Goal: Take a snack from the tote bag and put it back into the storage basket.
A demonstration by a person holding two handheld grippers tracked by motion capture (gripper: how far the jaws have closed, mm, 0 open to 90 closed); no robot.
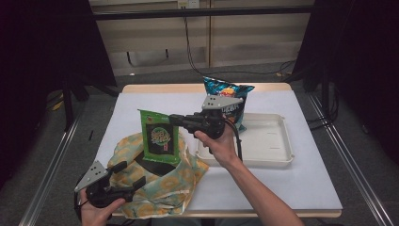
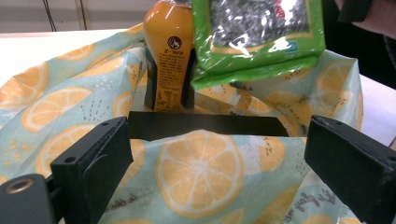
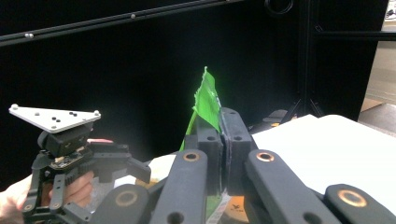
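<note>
High view: on the white tabletop [image 1: 291, 183] a lemon-print cloth bag [image 1: 155, 186] lies open. Above its mouth hangs the green snack packet [image 1: 159, 136], long axis upright, printed face toward the camera, its writing too blurred to read. The right gripper [image 1: 175, 118] has its fingers clenched on the packet's top edge. Beside the bag's near edge, the left gripper [image 1: 129, 174] has its fingers released.
</note>
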